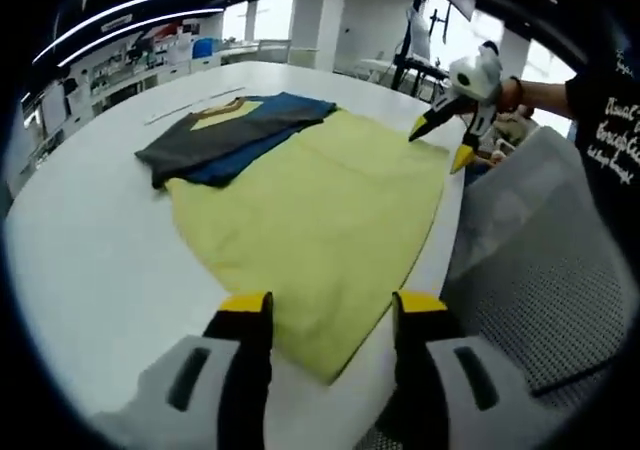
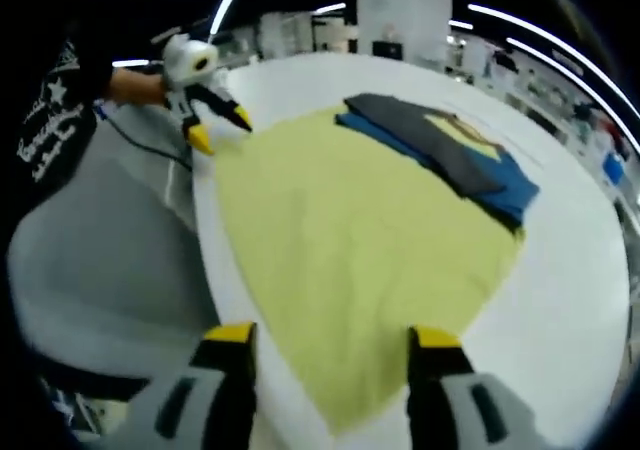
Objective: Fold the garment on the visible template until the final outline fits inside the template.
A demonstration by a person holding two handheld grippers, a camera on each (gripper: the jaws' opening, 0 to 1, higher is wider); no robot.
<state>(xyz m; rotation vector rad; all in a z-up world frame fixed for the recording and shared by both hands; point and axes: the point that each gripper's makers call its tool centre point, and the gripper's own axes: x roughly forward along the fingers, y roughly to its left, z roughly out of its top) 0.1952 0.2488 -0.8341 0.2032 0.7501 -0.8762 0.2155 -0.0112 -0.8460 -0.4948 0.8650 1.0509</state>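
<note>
Garment lies flat on the white table: a large pale yellow body spread toward the near edge, with the collar end partly folded over itself, showing dark grey and blue panels and a small yellow patch at the far side. In the right gripper view the same yellow cloth fills the table centre, with the grey-blue folded part at its far right.

Left gripper hovers over the near corner of the yellow cloth, jaws wide apart, yellow tips either side of the fabric edge, nothing between them. Right gripper sits the same way over the opposite near corner, jaws apart and empty.

Each gripper also appears in the other's view, at the table edge near the cloth's far corner: right one held by a hand, left one likewise. A grey mesh chair back stands just beside the table edge.
</note>
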